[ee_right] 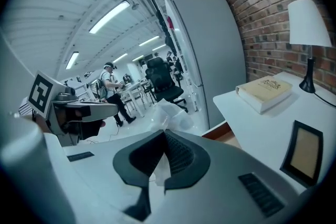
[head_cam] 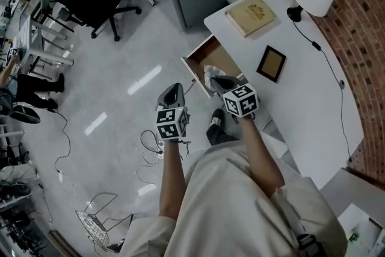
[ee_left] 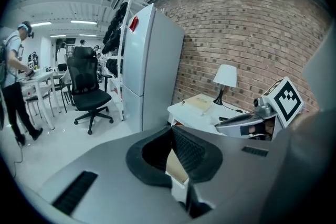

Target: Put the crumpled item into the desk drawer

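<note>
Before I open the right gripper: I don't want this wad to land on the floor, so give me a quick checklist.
1. Drawer pulled open: ok.
2. Right gripper shut on the crumpled item: ok, the white wad sticks out past the closed jaws.
3. Crumpled item above the drawer, not the floor: ok in the head view, though it sits near the front edge.
4. Room inside the drawer: cannot tell fully; the visible wood is bare, but the gripper hides part of it.
5. Left gripper out of the way: ok, it hangs over the floor beside the drawer, jaws together.
</note>
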The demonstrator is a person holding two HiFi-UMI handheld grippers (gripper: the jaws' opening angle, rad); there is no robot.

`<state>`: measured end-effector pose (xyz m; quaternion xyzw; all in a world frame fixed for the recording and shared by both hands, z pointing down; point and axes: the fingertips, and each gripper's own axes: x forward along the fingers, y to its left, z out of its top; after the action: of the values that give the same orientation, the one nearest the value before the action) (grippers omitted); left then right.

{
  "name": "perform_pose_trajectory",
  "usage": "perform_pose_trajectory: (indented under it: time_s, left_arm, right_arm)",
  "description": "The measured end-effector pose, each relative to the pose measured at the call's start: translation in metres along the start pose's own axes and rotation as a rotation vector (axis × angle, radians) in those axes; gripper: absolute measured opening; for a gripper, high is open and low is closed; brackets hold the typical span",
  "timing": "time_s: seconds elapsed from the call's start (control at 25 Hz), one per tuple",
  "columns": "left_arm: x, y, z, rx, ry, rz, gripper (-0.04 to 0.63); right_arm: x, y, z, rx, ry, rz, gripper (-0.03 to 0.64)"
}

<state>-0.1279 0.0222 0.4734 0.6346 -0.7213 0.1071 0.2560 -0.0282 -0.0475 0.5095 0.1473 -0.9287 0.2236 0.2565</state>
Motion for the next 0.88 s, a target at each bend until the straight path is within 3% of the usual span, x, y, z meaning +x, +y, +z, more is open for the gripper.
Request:
perform_pose_trajectory:
  time_s: [0.28, 0.52, 0.88]
  left_arm:
    - [0.050, 0.005, 0.023, 0.035, 0.014, -0.022, 0.017]
    - [0.073, -0.006, 0.031, 0.092, 0.030, -0.055, 0.017]
    - [0.074, 0.023, 0.026, 0.043, 0.041, -0.037, 0.017]
  right_arm:
    - [0.033, -0.032, 0.007, -0.130, 0.102, -0.039, 0.027]
    - [0.046, -0.050, 0.010, -0.075, 0.092, -0.036, 0.027]
    - [0.057, -0.054, 0.011, -0.022, 0.069, -0.052, 0.026]
